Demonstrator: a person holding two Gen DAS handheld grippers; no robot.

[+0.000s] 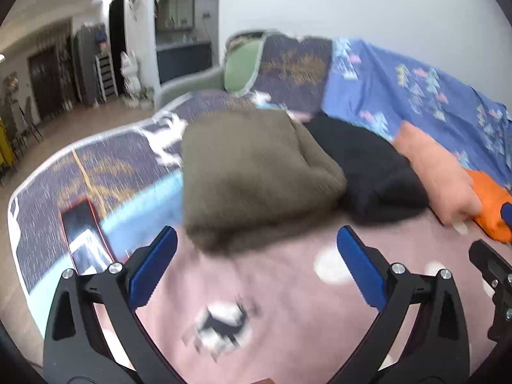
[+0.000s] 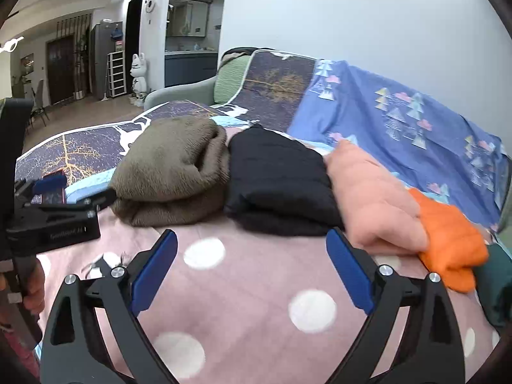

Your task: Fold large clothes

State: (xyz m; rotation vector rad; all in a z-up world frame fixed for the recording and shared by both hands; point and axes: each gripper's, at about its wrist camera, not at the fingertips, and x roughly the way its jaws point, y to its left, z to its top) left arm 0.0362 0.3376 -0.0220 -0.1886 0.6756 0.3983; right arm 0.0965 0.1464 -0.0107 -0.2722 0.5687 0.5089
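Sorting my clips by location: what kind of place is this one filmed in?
Most likely a home living room: a sofa draped with patterned sheets holds folded clothes, and behind it are a kitchen counter and a white cat statue.

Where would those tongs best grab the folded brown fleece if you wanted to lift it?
Probably by the thick rolled edge of the brown fleece that faces the camera, coming in low from the near side across the pink dotted cover. That edge bulges up in stacked layers, so open tongs could close over it. Its right side touches the black garment, leaving little room there.
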